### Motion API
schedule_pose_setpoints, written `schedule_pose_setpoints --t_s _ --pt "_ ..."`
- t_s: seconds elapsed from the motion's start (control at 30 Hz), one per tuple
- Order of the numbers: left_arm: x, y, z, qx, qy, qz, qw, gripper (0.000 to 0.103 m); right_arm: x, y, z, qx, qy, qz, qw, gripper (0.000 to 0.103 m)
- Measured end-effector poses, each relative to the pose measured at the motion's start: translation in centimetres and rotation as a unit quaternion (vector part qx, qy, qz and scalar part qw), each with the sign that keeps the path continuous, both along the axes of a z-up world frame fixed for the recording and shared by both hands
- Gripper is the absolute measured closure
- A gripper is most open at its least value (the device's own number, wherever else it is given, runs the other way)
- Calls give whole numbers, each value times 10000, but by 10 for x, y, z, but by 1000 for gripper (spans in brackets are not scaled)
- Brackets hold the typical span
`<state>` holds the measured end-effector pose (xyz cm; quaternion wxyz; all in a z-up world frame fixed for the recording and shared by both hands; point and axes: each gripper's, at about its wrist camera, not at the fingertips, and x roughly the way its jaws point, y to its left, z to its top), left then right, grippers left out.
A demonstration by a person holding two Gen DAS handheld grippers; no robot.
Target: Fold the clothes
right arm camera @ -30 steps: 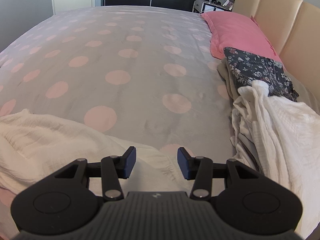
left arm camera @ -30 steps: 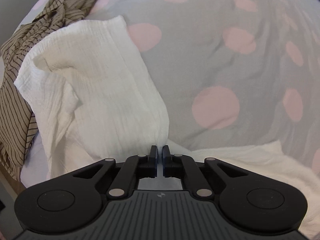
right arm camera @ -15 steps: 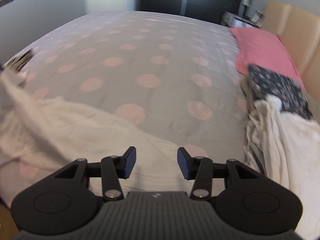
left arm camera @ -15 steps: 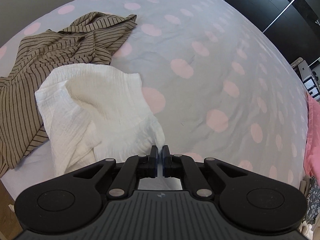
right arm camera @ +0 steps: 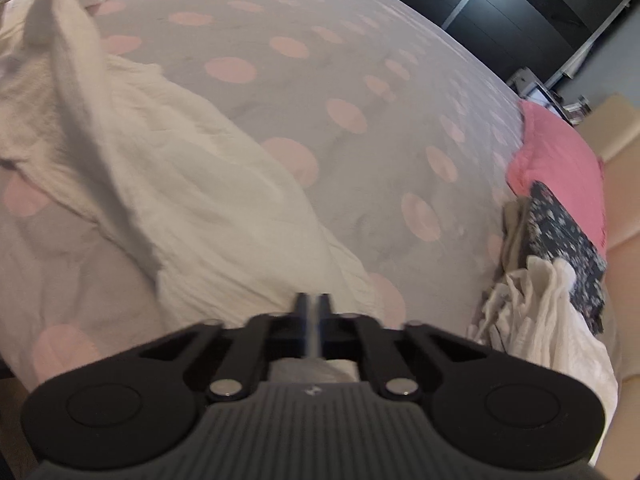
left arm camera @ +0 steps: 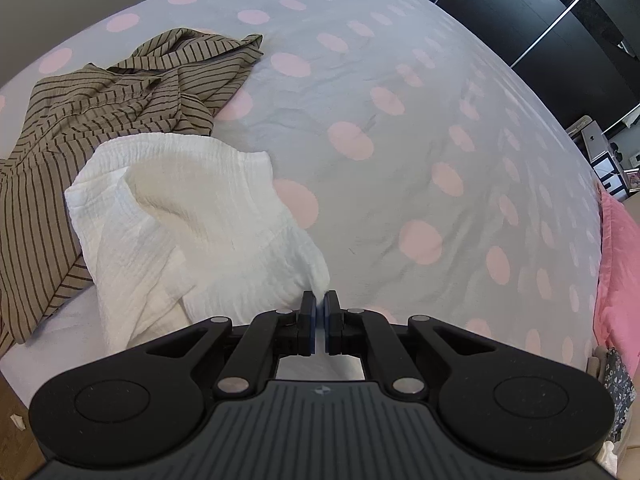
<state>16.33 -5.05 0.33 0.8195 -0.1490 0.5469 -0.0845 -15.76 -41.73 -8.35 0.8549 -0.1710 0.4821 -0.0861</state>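
A white crinkled garment (left arm camera: 192,216) lies on the grey bed cover with pink dots (left arm camera: 400,120). My left gripper (left arm camera: 319,304) is shut on one edge of it and holds that edge raised. In the right wrist view the same white garment (right arm camera: 192,184) spreads across the bed, one part lifted at the upper left. My right gripper (right arm camera: 313,304) is shut on its near edge.
A brown striped shirt (left arm camera: 100,100) lies crumpled beside the white garment. A pink pillow (right arm camera: 560,160), a dark floral cloth (right arm camera: 564,232) and a pile of white clothes (right arm camera: 540,320) lie at the right by the beige headboard (right arm camera: 624,200). Dark wardrobes (left arm camera: 540,20) stand beyond the bed.
My right gripper has closed on the near edge of the white garment; it was open before. My left gripper has lifted its edge higher above the bed.
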Motion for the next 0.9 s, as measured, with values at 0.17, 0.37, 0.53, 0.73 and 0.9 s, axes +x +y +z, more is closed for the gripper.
schedule_pose_setpoints --t_s 0.17,0.37,0.53,0.73,0.9 --pt "-3 -3 7 -69 -148 -79 9998 101 2 -18 24 118 -537 -350 9979 103" --pt "-1 -12 14 -43 -260 -127 9996 101 -2 -24 40 535 -605 186 9966 69" --pt "2 -18 13 31 -239 -118 9996 101 -9 -10 25 533 -165 956 9939 55" --pt "5 -17 11 1 -180 -73 9998 101 -16 14 -5 -79 508 1805 9822 35" --pt "3 -13 13 -51 -240 -44 9997 101 -13 9 -24 -411 762 1688 9818 85"
